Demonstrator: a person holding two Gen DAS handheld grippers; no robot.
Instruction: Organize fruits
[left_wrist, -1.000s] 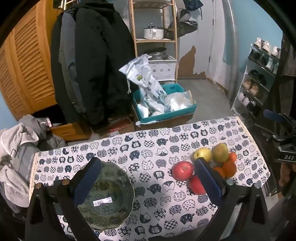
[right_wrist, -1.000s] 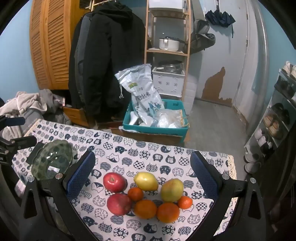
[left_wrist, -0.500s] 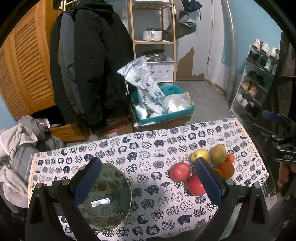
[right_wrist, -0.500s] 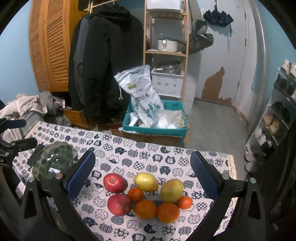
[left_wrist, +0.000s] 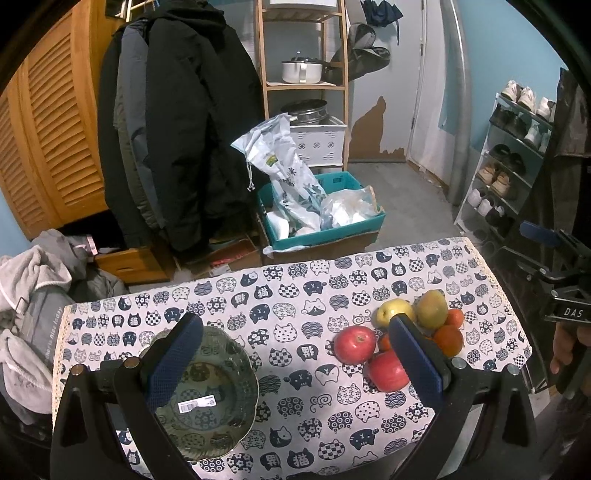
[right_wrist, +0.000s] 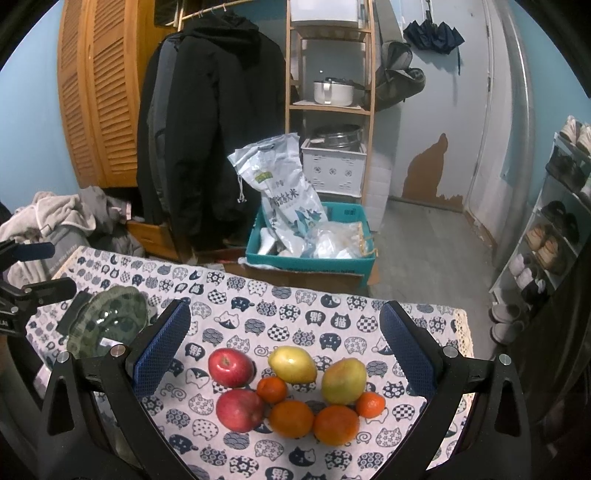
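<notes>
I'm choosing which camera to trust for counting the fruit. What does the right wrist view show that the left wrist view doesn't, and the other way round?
Only the right wrist view shows all the fruit unblocked: two red apples, two yellow-green fruits, four oranges. It also shows an umbrella fully.

Only the left wrist view looks down into the bowl, showing its barcode sticker and no fruit inside; there the left claw hides part of the pile.

Both show the cat tablecloth, bowl, fruit pile, coats, teal crate and both claws open and empty, the right claw above the fruit.
</notes>
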